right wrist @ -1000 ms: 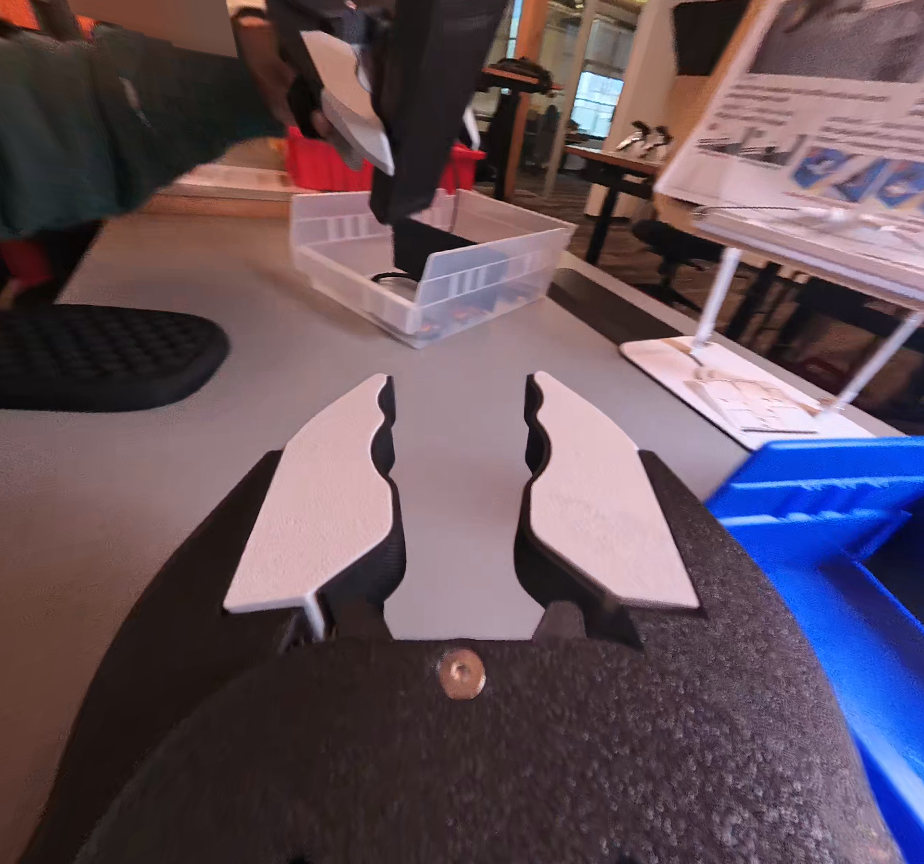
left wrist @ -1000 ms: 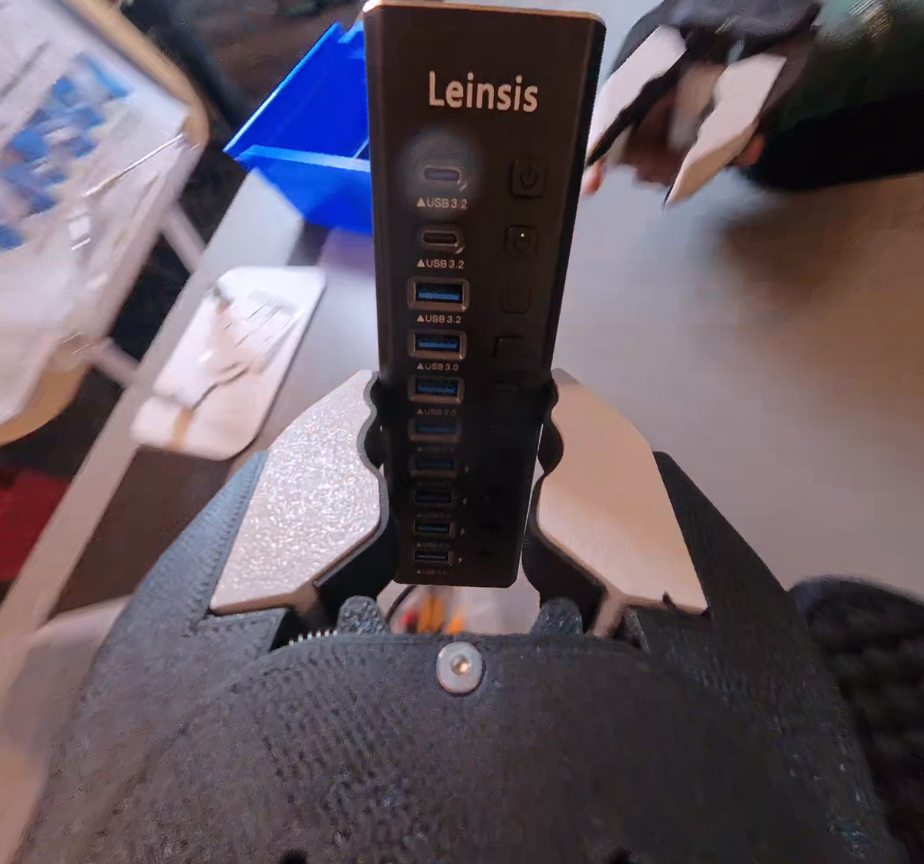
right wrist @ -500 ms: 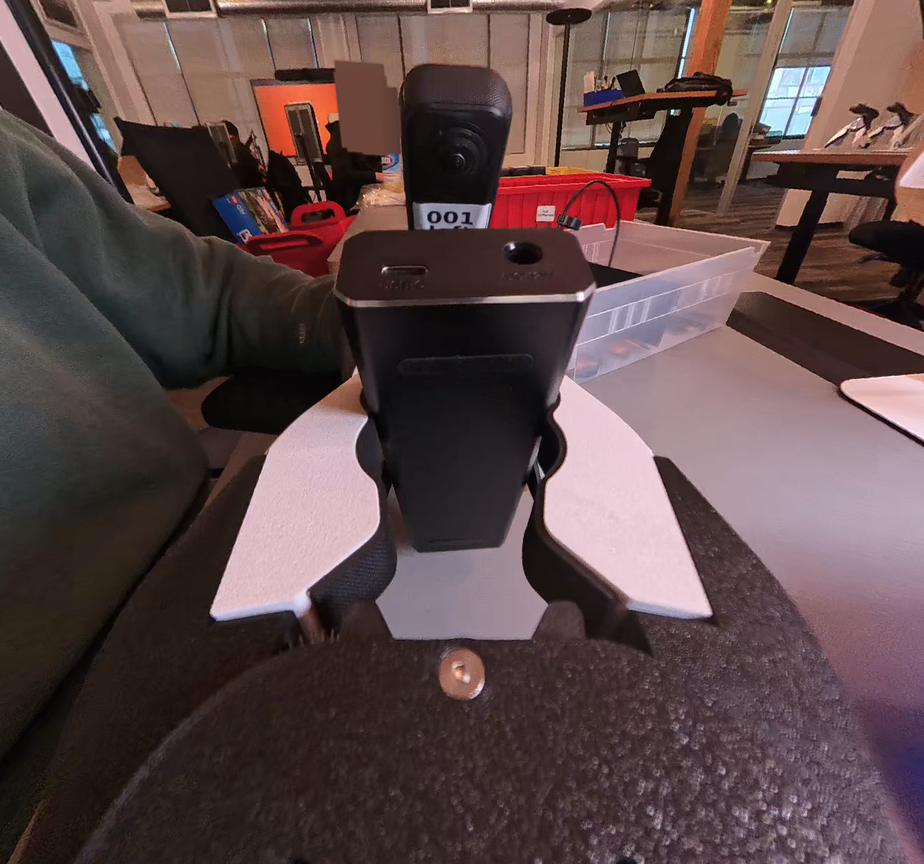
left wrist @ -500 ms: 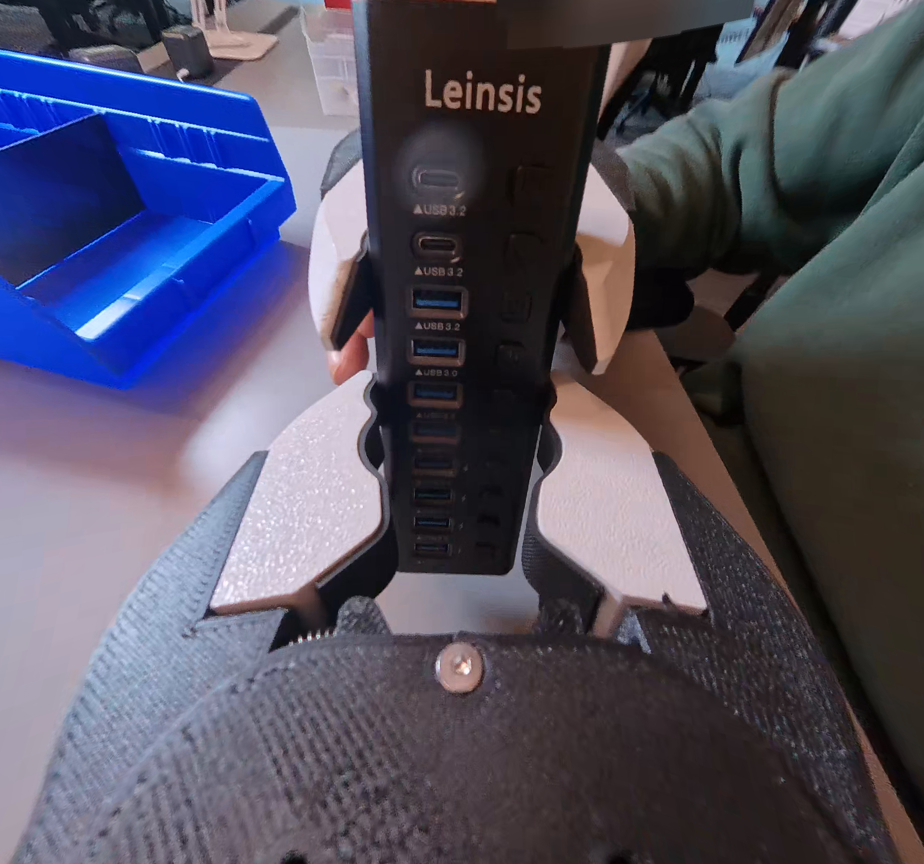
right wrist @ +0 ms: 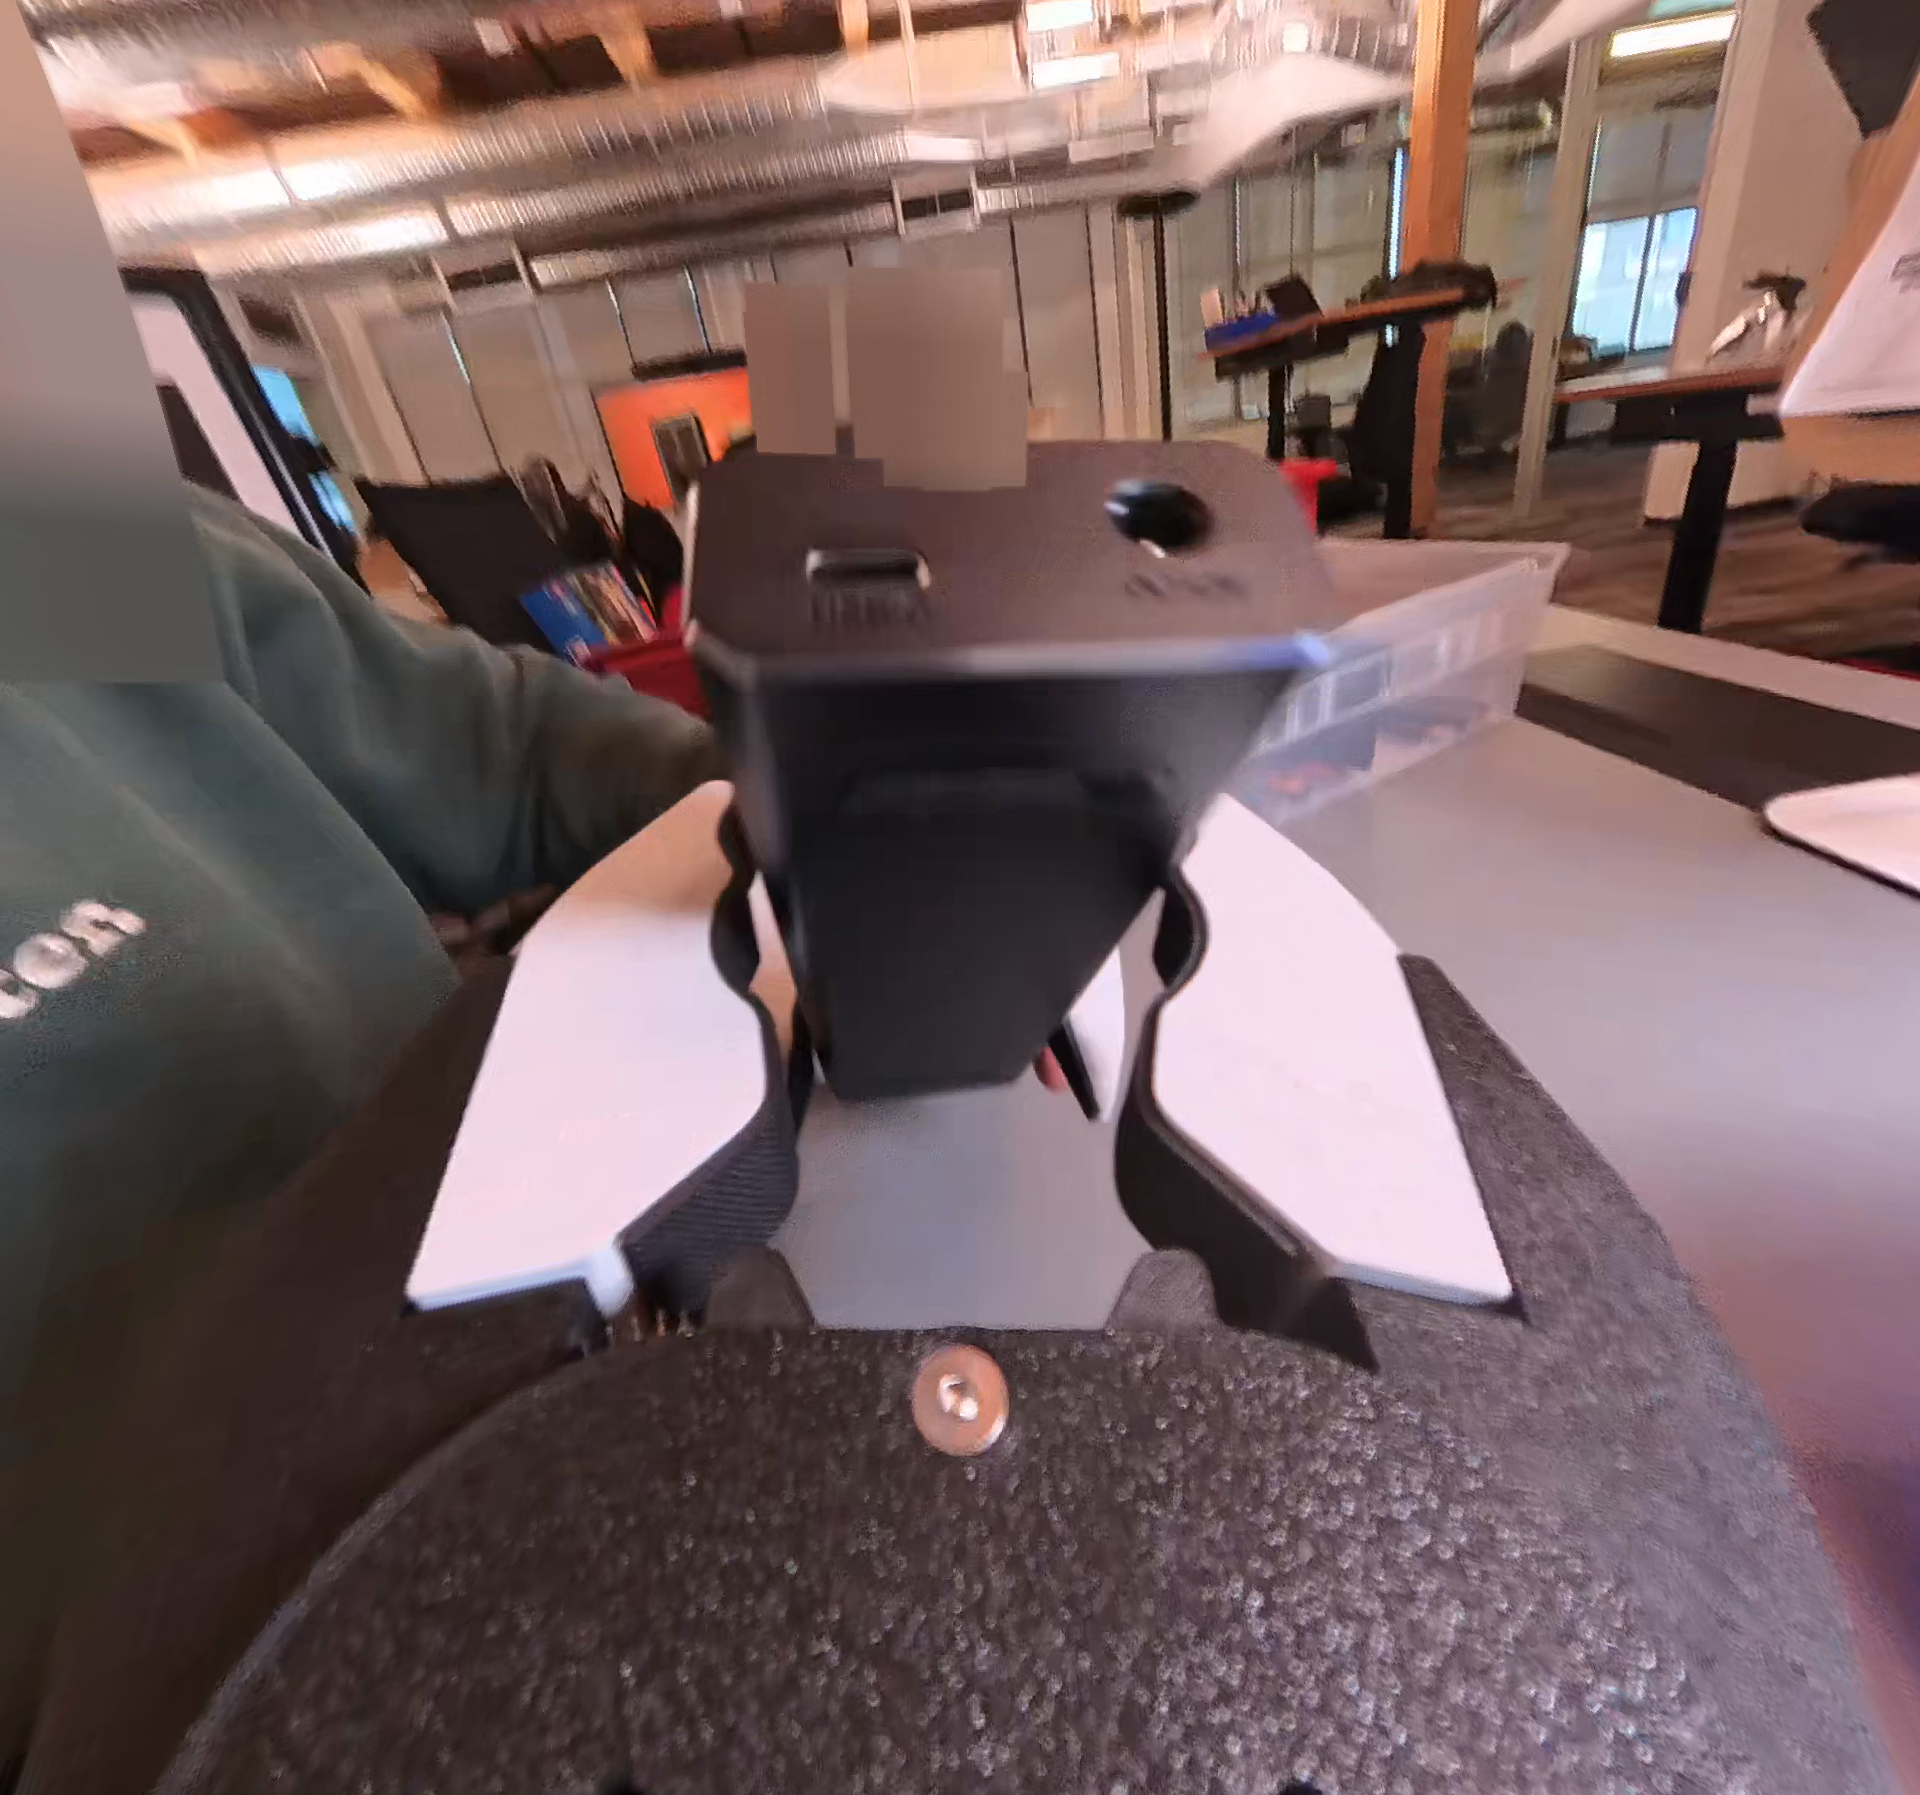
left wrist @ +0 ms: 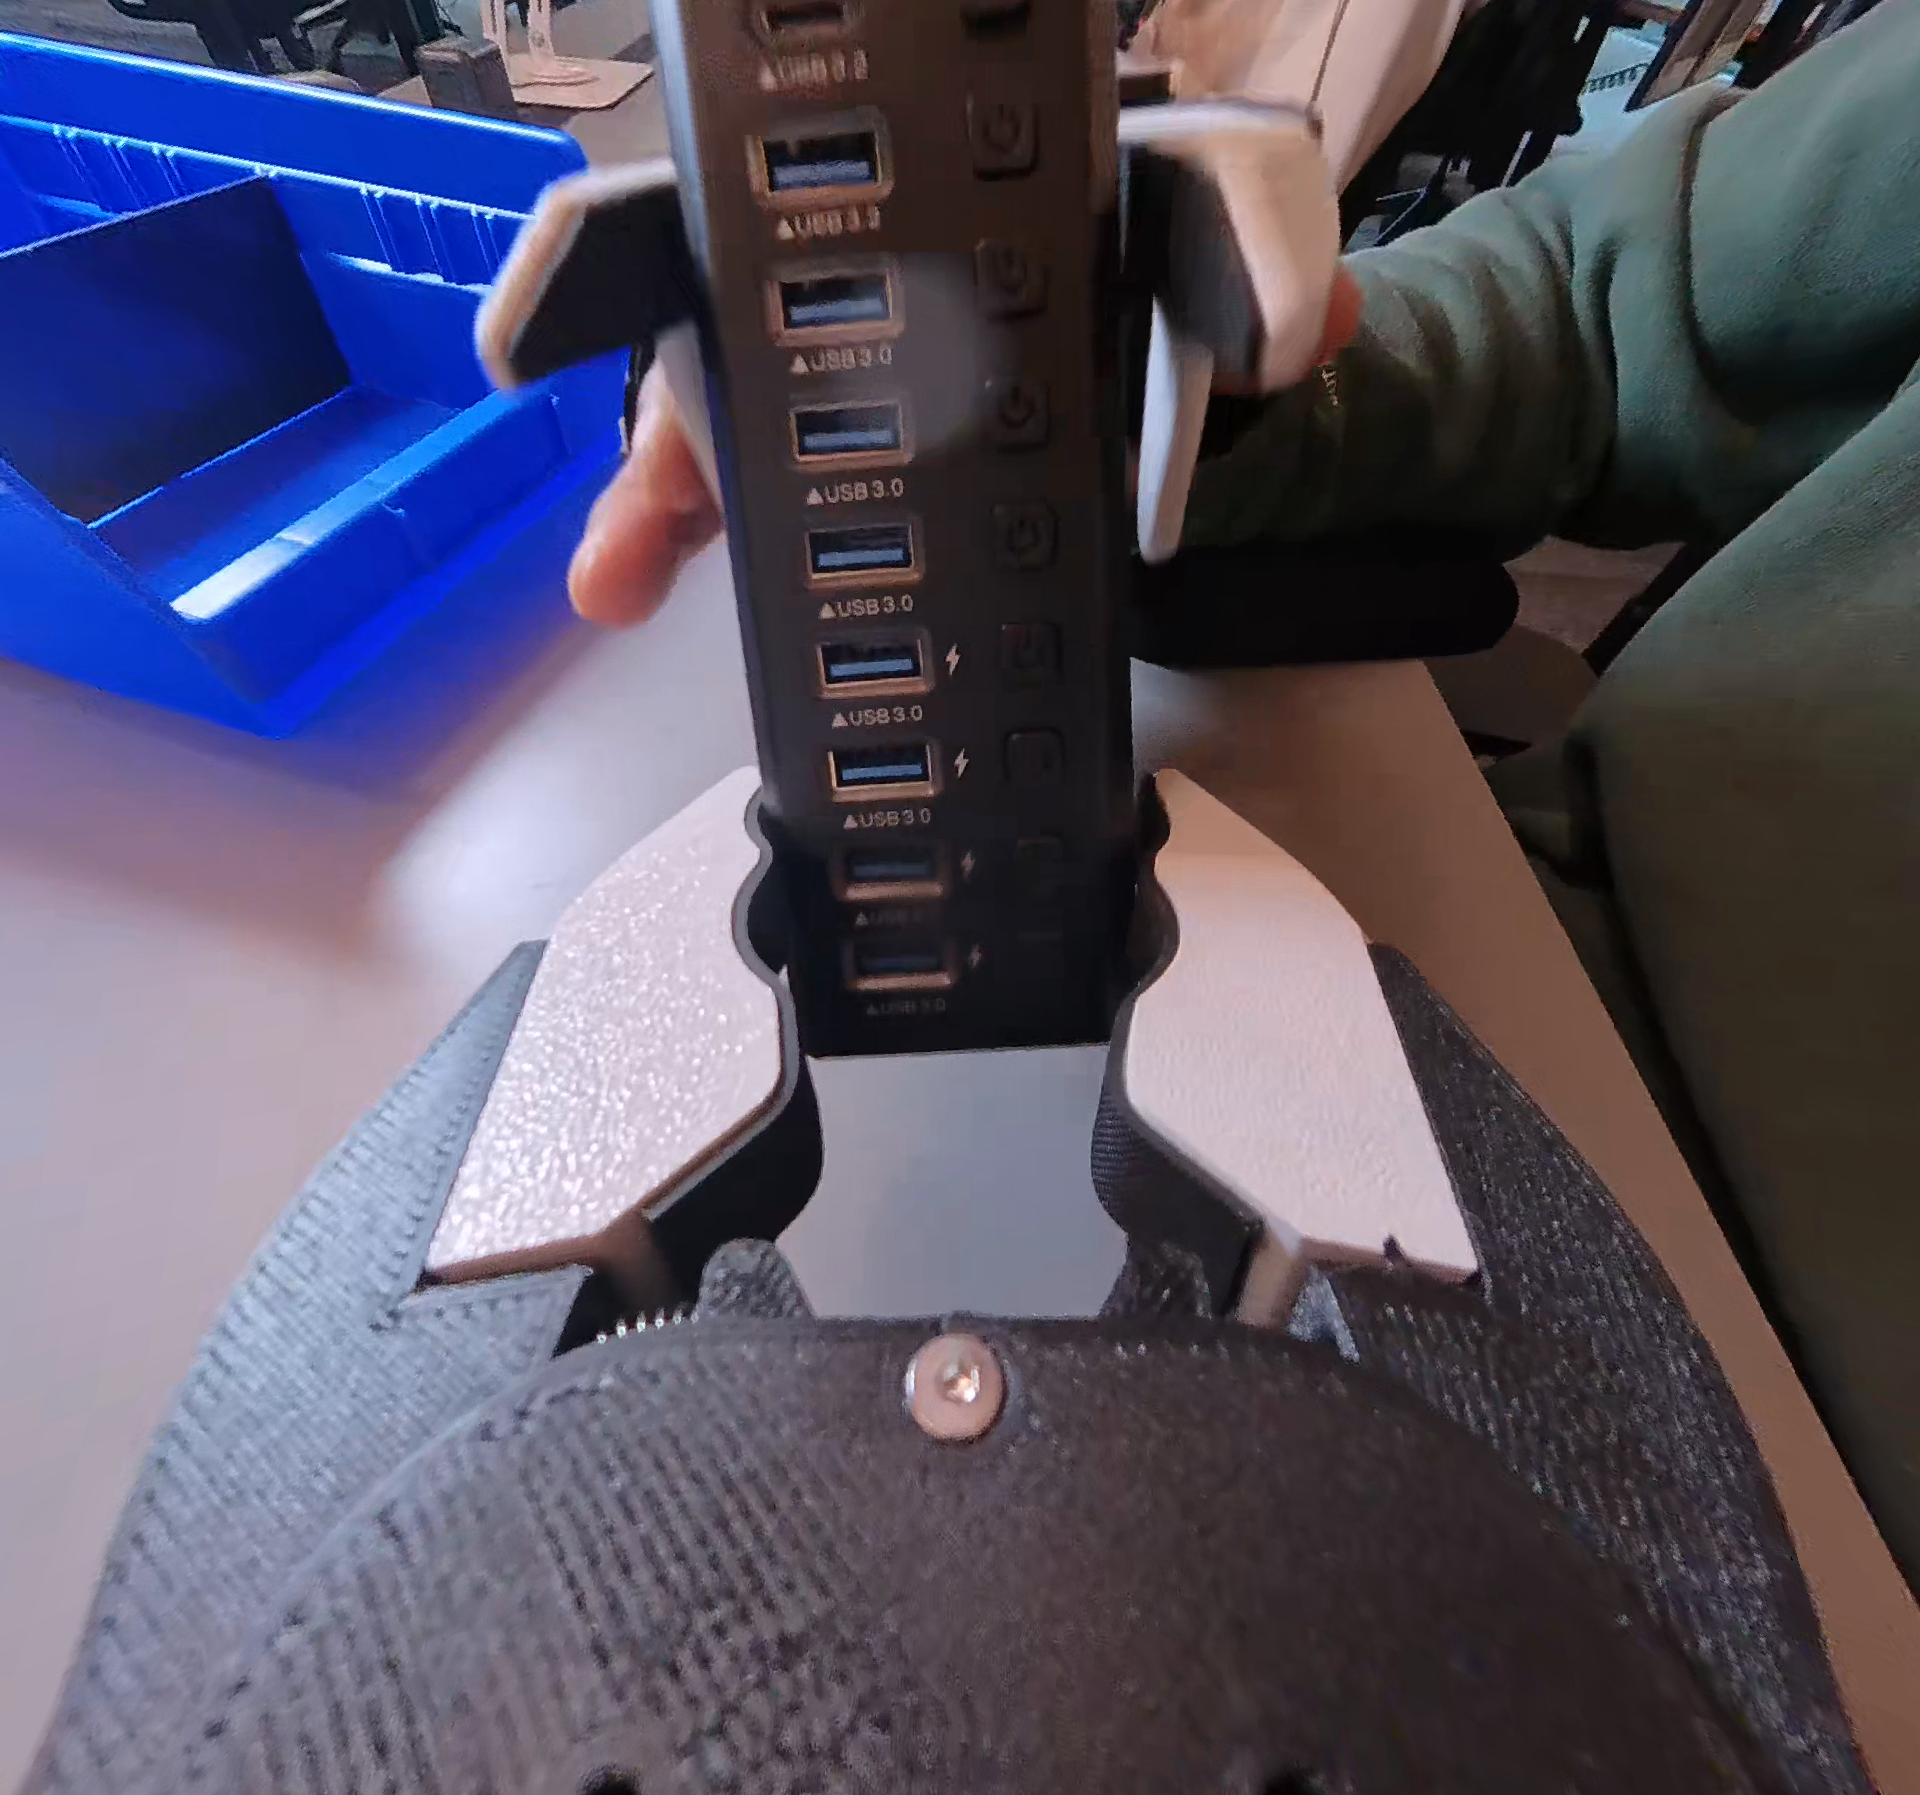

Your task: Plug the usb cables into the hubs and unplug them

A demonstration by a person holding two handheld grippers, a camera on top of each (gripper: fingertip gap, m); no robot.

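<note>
A long black USB hub (left wrist: 904, 498) with a row of blue ports and small buttons stands upright between both grippers. My left gripper (left wrist: 951, 810) is shut on its lower end, with only the lowest ports between the fingertips. My right gripper's white fingers (left wrist: 1205, 270) clamp the hub's sides higher up, facing me. In the right wrist view the hub's plain back and top end (right wrist: 966, 810) lean toward the camera, held in my right gripper (right wrist: 961, 831). No cable is plugged into the ports I can see.
A blue divided bin (left wrist: 260, 395) sits on the grey table (left wrist: 312, 966) at the left. A clear plastic bin (right wrist: 1434, 644) and a white stand base (right wrist: 1849, 831) are further along the table. A person's green sleeve (left wrist: 1610, 343) fills the right side. Left tips to right tips: about 8 cm.
The right gripper came in and closed on the hub. The hub has since slid up through the left gripper's fingers and tilted, so the left gripper now holds only its bottom end.
</note>
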